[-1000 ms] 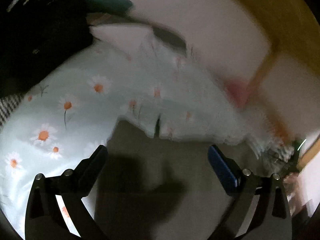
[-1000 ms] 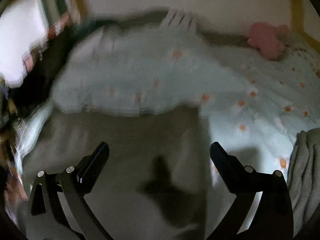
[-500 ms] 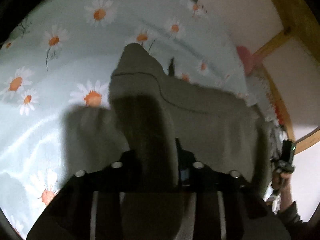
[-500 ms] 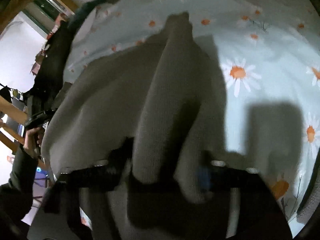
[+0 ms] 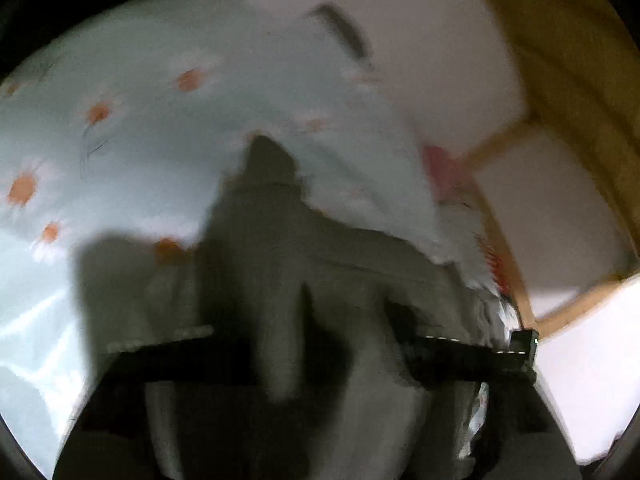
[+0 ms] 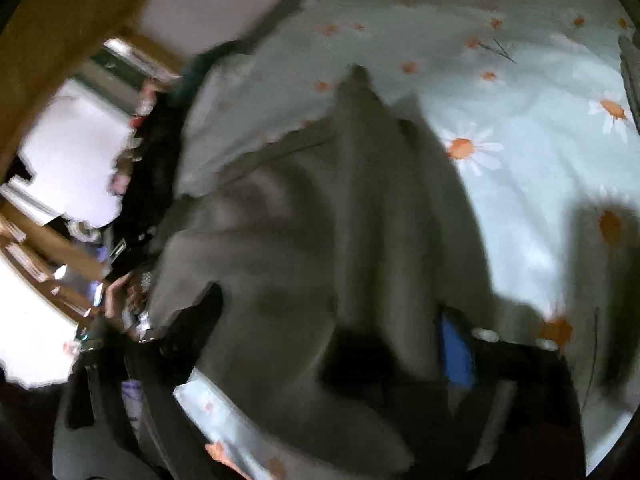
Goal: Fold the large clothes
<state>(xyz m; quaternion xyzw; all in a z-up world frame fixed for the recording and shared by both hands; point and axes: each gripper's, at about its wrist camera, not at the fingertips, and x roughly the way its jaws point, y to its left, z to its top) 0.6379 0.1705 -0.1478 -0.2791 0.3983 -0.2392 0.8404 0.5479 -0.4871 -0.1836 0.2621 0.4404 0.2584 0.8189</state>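
- The left gripper (image 5: 316, 344) is clenched on a bunched fold of the thick grey-olive knitted garment (image 5: 288, 248); the cloth passes between its black fingers (image 5: 404, 316) and rises ahead of them in a peaked ridge.
- The right gripper (image 6: 332, 332) has its fingers wider apart, the blue-padded finger (image 6: 454, 350) on one side and the black one on the other, with a heavy fold of the same garment (image 6: 360, 184) filling the gap (the blur hides whether the pads actually pinch it, so I cannot tell its state).
- Beyond both grippers the garment drapes forward onto the pale blue bedsheet printed with white and orange daisies (image 5: 132, 128), which spreads out ahead and to either side (image 6: 520, 92).
- Farther ahead of the left gripper and to its right, a blurred pink object (image 5: 440, 168) lies at the sheet's far edge, beside a light wooden frame (image 5: 496, 140).
- Far beyond, a plain white wall (image 5: 420, 40).
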